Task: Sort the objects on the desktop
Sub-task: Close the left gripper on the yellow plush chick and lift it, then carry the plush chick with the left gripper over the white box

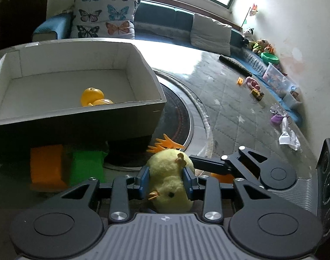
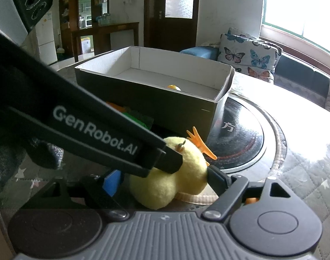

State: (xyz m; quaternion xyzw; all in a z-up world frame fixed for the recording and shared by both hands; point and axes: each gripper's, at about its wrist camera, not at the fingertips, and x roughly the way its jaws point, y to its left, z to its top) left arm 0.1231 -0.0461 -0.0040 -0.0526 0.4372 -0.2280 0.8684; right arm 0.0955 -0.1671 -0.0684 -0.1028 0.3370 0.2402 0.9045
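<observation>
While the left gripper (image 1: 166, 181) has its blue pads pressed into both flanks of the fluffy pale-yellow plush chick with orange comb and beak (image 1: 170, 179), the toy sits low over the quilted grey table cover (image 1: 230, 112), right at the near edge of the round black glass hotplate inset (image 1: 178, 117). Chick's long axis runs roughly along the left fingers, head toward the camera, orange feet pointing away toward the box. Open dark cardboard box with white inside (image 1: 78, 112) lies ahead and to the left of the held chick, close by, rim higher than the toy. Glossy yellow rubber duck (image 1: 93, 97) already lies inside the box. Orange block (image 1: 46, 164) and green block (image 1: 87, 164) sit against the box's near wall, left of the chick. Right gripper (image 2: 162, 179) comes at the same chick from the side; its jaws stand wide either side of the body, not clamped, one finger tip close to or touching the fur, cannot tell which. Left gripper is the one carrying, so judged next move is lift and go forward-left over the rim; right tool looks like it should back off first.
</observation>
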